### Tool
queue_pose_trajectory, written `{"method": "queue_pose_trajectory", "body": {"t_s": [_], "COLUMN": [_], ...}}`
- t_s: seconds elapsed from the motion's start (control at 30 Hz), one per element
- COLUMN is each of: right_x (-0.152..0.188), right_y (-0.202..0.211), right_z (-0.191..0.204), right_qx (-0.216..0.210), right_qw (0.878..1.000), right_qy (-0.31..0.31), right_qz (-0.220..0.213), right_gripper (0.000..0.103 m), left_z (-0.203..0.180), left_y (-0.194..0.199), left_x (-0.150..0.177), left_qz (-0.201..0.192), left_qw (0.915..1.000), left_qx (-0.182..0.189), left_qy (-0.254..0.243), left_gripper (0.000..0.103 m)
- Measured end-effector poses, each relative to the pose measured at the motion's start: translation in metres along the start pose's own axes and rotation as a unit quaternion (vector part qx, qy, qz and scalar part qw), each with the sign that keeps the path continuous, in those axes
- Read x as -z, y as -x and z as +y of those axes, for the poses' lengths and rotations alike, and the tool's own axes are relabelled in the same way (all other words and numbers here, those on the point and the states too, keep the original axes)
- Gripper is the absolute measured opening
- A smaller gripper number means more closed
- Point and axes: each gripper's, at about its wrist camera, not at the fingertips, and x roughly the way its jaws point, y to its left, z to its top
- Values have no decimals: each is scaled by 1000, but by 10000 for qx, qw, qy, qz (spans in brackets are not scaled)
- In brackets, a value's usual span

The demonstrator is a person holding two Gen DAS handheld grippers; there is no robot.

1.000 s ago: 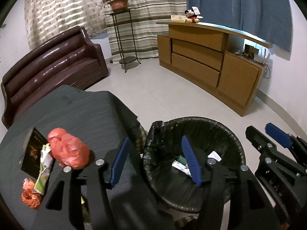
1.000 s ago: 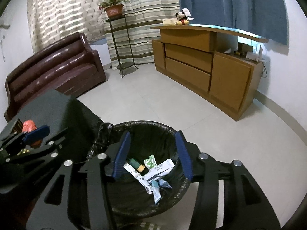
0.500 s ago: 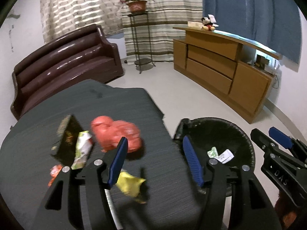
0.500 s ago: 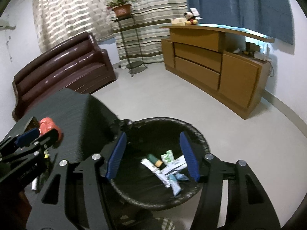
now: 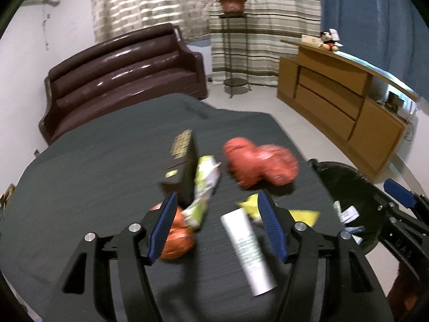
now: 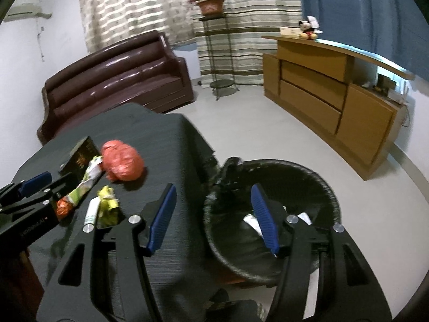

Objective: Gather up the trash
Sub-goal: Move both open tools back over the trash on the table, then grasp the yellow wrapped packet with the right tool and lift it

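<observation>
Trash lies on the dark table (image 5: pixel 107 161): a red crumpled bag (image 5: pixel 260 165), a black box (image 5: pixel 182 158), a green-white wrapper (image 5: pixel 205 187), an orange wrapper (image 5: pixel 175 237), a yellow wrapper (image 5: pixel 300 214) and a white tube (image 5: pixel 248 244). My left gripper (image 5: pixel 218 228) is open and empty above the tube and wrappers. My right gripper (image 6: pixel 213 216) is open and empty, over the table edge and the black lined bin (image 6: pixel 308 177), which holds several scraps. The red bag also shows in the right wrist view (image 6: pixel 122 163).
A brown sofa (image 5: pixel 120 72) stands behind the table. A wooden cabinet (image 5: pixel 335 102) runs along the right wall. A plant stand (image 5: pixel 233 43) is by the striped curtains. Pale floor (image 6: pixel 268 134) lies between the bin and the cabinet.
My left gripper has swung left from over the bin to over the trash on the table. My right gripper has shifted left, so the table edge now sits between its fingers.
</observation>
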Motion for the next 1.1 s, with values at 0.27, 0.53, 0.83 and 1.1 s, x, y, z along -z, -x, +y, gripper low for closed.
{"method": "queue_pose_trajectory", "body": {"t_s": [0.27,0.53,0.83,1.1], "right_x": [4,3,6,10], "right_y": [-3,-6,-17,-30], "right_z": [34,61,86,104], "right_qx": [-230,-420,-482,-454], "right_qw": [9991,9975,9952,9919], "right_qy": [357,555,797,1065], "right_qz": [89,128,301,522], "right_gripper": [57,57,57,54], "left_z": [37,62,83,101], "left_y": [-2,-3,-3,-6], "left_x": [10,15,22,24], "left_qz": [139,196,244,284], "left_qw": [9992,9975,9953,9934], "left_qx": [-257,-485,-623,-700], "left_qy": [270,482,693,859], "left_gripper": [62,62,62,62]}}
